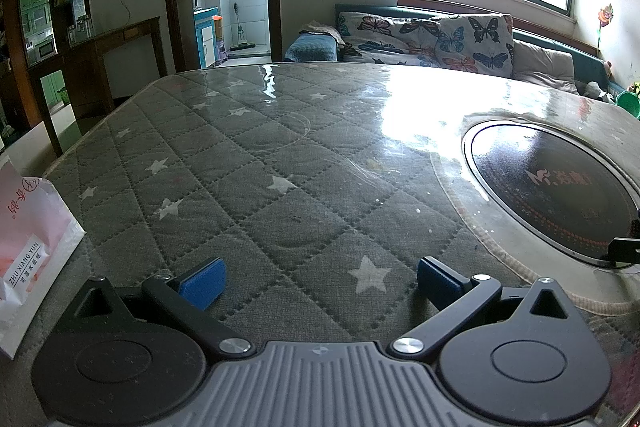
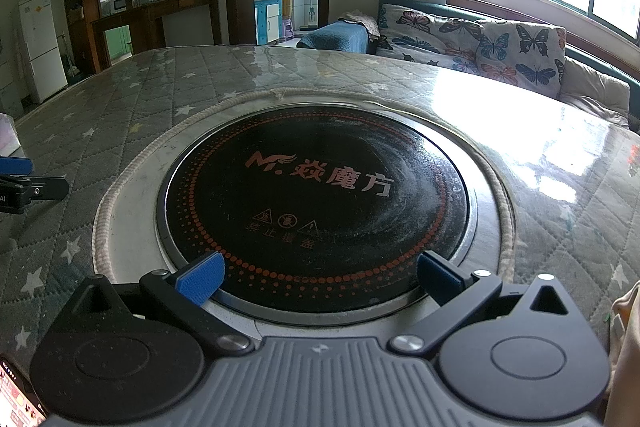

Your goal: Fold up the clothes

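Observation:
My left gripper (image 1: 320,281) is open and empty, low over the grey quilted star-patterned table cover (image 1: 224,163). My right gripper (image 2: 320,277) is open and empty over the near rim of the round black induction hob (image 2: 316,203) set in the table. A pale cream piece of cloth (image 2: 624,355) shows at the right edge of the right wrist view, partly cut off. The left gripper (image 2: 16,183) shows at the left edge of the right wrist view. No garment lies between either pair of fingers.
A white and pink paper bag (image 1: 28,255) stands at the table's left edge. The hob (image 1: 552,195) lies right of the left gripper. A phone (image 2: 18,403) lies at the near left. A butterfly-print sofa (image 1: 432,39) stands behind the table, under the window.

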